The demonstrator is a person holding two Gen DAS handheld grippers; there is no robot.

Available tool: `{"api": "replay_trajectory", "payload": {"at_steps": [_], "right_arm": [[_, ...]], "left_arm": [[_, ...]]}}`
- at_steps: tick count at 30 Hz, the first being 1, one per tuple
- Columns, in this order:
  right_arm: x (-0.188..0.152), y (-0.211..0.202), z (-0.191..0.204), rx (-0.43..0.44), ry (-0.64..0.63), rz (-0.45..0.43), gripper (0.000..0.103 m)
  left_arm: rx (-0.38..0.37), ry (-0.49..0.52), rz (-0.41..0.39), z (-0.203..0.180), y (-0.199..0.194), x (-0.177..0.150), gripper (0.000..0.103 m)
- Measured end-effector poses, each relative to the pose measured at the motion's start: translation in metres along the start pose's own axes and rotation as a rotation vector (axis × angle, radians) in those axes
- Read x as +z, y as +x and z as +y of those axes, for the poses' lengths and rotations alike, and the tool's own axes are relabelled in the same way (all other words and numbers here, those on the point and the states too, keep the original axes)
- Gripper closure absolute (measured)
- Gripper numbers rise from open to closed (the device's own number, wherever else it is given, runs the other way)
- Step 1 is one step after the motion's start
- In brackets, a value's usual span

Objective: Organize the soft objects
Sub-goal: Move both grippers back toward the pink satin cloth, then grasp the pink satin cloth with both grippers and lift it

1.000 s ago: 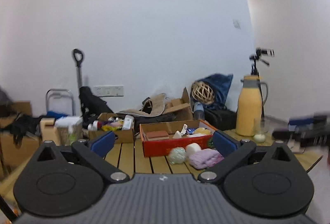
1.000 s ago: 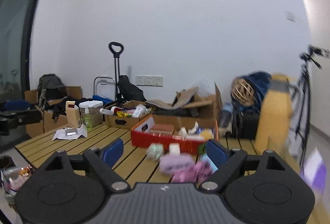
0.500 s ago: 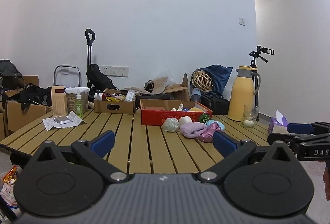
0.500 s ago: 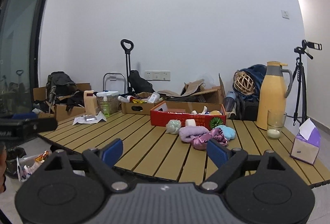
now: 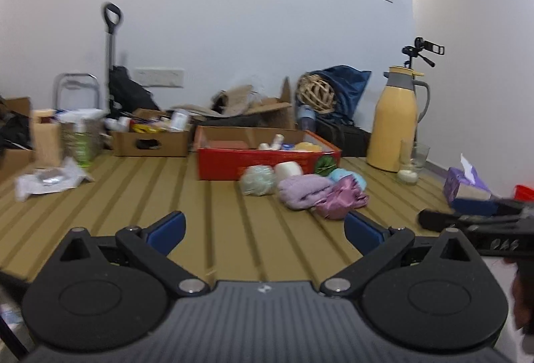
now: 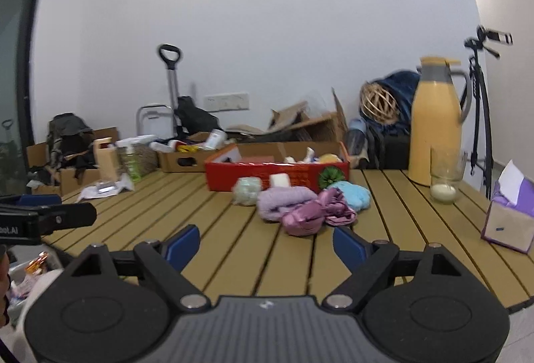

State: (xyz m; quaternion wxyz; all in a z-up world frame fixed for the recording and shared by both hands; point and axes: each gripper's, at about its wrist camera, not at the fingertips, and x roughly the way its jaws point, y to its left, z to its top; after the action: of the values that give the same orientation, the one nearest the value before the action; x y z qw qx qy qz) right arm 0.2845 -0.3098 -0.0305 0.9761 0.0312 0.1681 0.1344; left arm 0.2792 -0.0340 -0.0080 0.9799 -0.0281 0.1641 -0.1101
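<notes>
Both grippers point slightly downward over the near edge of the slatted wooden counter point(image 6: 233, 229). The left gripper point(image 5: 263, 226) and right gripper point(image 6: 267, 239) are spread wide, nothing between their blue pads. Compared with half a second ago, both sit lower and closer to the pile: a lilac fluffy towel point(image 6: 283, 201), a crumpled pink satin cloth point(image 6: 310, 212) and a pale blue plush point(image 6: 353, 194), just before the red cardboard box point(image 6: 277, 174). A yellow thermos jug point(image 6: 434, 126) stands at the right.
</notes>
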Motion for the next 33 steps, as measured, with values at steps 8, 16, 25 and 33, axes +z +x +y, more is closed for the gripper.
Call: {"api": "replay_trajectory", "payload": {"at_steps": [8,16,25,33], "right_arm": [[0.038,0.107,-0.076,-0.022,0.09,0.096,0.03],[0.051,0.226,-0.125,-0.029,0.182,0.176,0.057],[0.025,0.235,-0.133,0.113,0.271,0.221,0.088],[0.019,0.203,-0.113,0.087,0.256,0.199,0.1]], "left_arm": [[-0.109,-0.1,0.171,-0.04,0.148,0.009,0.0],[-0.16,-0.118,0.276,-0.069,0.243,0.009,0.025],[-0.233,-0.193,0.315,-0.044,0.259,-0.003,0.071],[-0.238,-0.175,0.3,-0.04,0.231,0.004,0.087]]}}
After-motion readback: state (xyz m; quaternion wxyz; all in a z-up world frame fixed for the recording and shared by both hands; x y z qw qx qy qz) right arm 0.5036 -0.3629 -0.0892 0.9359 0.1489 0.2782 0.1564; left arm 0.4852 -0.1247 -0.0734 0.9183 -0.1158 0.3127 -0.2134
